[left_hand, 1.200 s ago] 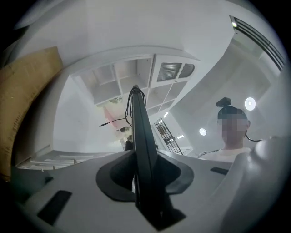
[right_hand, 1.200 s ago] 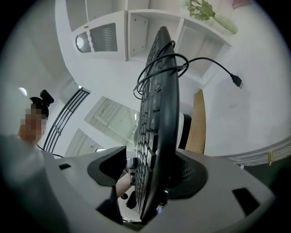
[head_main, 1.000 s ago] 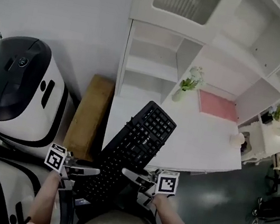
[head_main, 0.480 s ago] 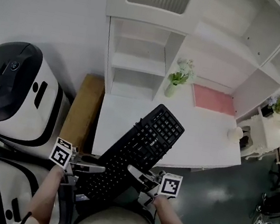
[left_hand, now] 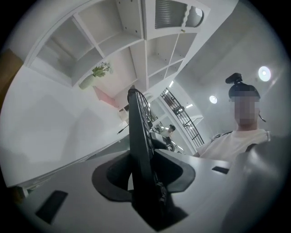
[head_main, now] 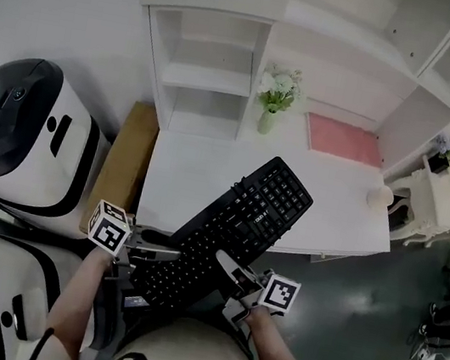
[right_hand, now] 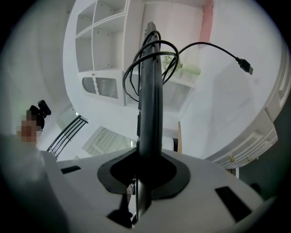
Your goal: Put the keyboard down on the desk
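Since a second ago the keyboard [head_main: 233, 232] is carried further in over the desk [head_main: 343, 196]. Its far end now reaches toward 1 o'clock, with more of the body over the white top. The near end still hangs off the front edge at 7 o'clock. Judging by this it's not set down yet; carry nearly done, lowering comes next.

Left gripper [head_main: 164, 255] is clamped on the keyboard's near-left edge; its jaws have just eased open a little, board still between them. Right gripper [head_main: 231, 269] has just been closing and now pinches the near-right edge.

Only the right gripper view shows the looped cable [right_hand: 150, 50] with its loose plug [right_hand: 244, 66]. Only the head view shows the keyboard's place against the desk, with the flower vase [head_main: 272, 97] and pink mat [head_main: 344, 140] at 12.
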The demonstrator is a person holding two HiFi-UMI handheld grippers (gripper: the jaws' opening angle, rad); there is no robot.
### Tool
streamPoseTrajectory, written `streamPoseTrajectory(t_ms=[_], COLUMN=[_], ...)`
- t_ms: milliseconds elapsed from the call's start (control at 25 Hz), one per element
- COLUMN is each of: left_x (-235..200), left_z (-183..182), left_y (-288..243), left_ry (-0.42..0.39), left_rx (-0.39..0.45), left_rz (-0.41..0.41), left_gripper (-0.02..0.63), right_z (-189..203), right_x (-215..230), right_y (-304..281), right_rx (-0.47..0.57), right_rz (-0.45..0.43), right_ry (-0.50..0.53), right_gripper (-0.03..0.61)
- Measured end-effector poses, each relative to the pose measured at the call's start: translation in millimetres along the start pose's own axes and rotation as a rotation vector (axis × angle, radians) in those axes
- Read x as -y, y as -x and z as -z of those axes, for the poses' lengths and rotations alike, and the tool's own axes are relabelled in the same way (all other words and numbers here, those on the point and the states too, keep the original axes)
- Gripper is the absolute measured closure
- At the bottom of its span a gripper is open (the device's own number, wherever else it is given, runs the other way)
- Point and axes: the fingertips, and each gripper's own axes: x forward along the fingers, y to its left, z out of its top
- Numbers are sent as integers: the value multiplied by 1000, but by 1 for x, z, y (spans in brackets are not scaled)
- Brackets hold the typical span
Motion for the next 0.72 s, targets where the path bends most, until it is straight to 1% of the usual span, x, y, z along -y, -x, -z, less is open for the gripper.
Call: streamPoseTrajectory(t_ms=[120,240,360,400,480,520,560,640,720], left_x=[-2,-6,-4,-4,-6,-7,-6,-4,1], left_z=[-5,-11,-17,-20,-28,-33,-38,-46,-52], left_y=[-20,-40,-65,-71,-73,-71,-70,-71,-77], left_ry=[-25,-96,-155,-175,-204,-211,-212,-213,-219], left_rx=[-3,-25,-54,-46,3,33,60,97,126], left_rz=[-46,-122,-161,-176,-210,-221,-227,-238,-267], left_gripper=[452,430,420,416,403,364,350,337,336], right_z=[-11,-24,-36,-40,-42,-43,-44,-49,-58], right_x=[4,11,15,16,18,20,21,21,19], right_y=[20,40,63,69,77,80,84,93,108], right_rx=[48,95,141,155,184,198,213,239,263], right_rz=[5,19,31,35,44,50,55,60,59], right_ry=[-25,-55,-75,-72,-66,-67,-72,-84,-95], right_gripper=[492,492,494,494,494,494,494,494,494])
